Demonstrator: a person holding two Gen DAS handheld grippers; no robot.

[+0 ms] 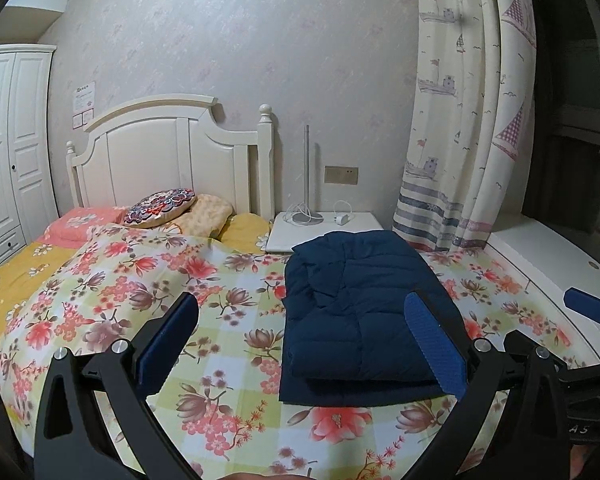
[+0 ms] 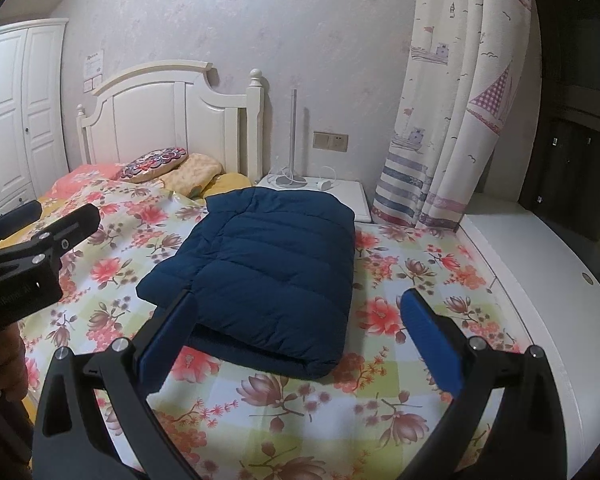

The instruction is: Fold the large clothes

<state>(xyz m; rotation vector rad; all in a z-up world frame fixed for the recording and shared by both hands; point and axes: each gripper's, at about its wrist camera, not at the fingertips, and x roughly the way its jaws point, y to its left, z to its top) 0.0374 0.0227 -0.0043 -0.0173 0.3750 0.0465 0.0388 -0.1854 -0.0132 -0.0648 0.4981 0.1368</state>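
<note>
Your navy puffer jacket lies folded into a compact rectangle on the floral quilt, toward the right side of the bed, its far edge near the white nightstand. In the right wrist view the same jacket sits centre frame, folded layers stacked, the near edge showing 2 thicknesses.

Left gripper: tongs spread wide, nothing between them. It hangs above the quilt at the near end of the jacket, aimed toward the headboard. The right blue pad overlaps the jacket's near right corner in the picture; I cannot tell whether it touches. The left pad is over bare quilt, well apart from the jacket.

Right gripper: tongs also wide, holding nothing. It points forward and slightly down at the jacket's near edge. The left pad overlaps the jacket's near left edge in view; contact unclear. The right pad sits over quilt, just right of the jacket.

Your left gripper shows at the left edge of the right wrist view, held level above the quilt. Your right gripper's blue pad shows at the right edge of the left view.

A lamp base and a charger sit on the nightstand; a boat-print curtain hangs at right.
</note>
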